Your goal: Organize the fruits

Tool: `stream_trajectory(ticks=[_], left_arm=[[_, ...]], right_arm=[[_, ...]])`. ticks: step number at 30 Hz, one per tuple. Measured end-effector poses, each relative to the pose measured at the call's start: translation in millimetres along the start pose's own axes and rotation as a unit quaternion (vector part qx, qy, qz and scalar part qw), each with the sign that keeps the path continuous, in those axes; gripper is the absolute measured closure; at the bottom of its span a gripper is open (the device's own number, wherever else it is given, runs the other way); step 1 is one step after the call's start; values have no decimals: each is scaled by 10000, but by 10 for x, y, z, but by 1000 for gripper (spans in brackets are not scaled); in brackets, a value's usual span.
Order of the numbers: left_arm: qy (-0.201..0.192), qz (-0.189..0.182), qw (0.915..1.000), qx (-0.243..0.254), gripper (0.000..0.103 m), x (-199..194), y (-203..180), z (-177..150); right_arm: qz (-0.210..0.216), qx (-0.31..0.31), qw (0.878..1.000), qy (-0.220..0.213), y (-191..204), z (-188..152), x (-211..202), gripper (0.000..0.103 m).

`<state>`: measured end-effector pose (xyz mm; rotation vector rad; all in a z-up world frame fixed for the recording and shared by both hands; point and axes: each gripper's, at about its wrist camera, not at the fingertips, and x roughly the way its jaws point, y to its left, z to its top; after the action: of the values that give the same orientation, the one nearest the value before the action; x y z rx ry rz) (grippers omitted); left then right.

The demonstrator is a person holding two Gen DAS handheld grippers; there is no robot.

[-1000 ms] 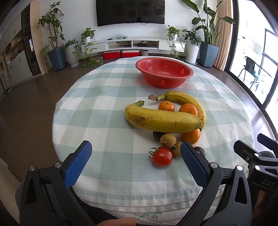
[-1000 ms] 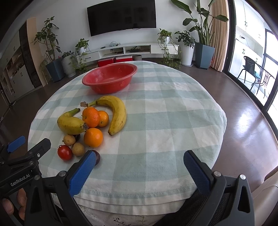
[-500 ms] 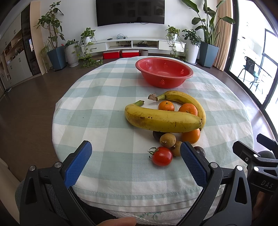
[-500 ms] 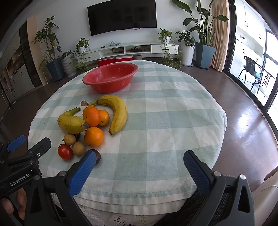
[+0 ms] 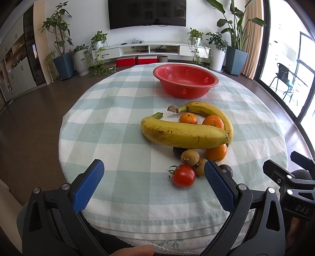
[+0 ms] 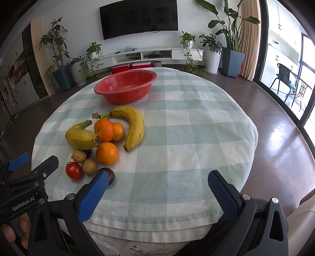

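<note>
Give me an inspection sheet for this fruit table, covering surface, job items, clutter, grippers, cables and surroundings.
Surface: round table under checked cloth.
Job's things: red bowl, nothing in it; two bananas, three oranges, tomato, two small brown fruits, dark fruits clustered nearby.
Clutter: nothing seen.
Grippers: left gripper open, holding nothing; right gripper open, holding nothing.
Cables: nothing seen on the table.
Surroundings: wall TV, potted plants, wooden floor.

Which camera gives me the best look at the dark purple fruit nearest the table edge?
The right wrist view: the purple fruit shows most of its rounded top, only partly covered by a blue finger. In the left wrist view the same fruit is a sliver behind a finger.
</note>
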<state>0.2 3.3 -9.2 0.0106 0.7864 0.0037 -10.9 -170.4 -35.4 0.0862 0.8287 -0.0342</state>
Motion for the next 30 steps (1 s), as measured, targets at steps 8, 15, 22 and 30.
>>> stream_trajectory(ticks=[8,15,22,30], left_arm=[[6,1,10000,0,0,3,1,-1],[11,7,10000,1,0,9,13,-17],[28,17,10000,-8,0,62,34,-100],[149,14,9999,-12,0,130,85,-183]], right_arm=[[2,0,10000,9,5,0,4,0],[-3,9,10000,11,6,-2,8,0],[2,4,10000,21,7,0,8,0],[46,18,10000,38,14,-2,23,0]])
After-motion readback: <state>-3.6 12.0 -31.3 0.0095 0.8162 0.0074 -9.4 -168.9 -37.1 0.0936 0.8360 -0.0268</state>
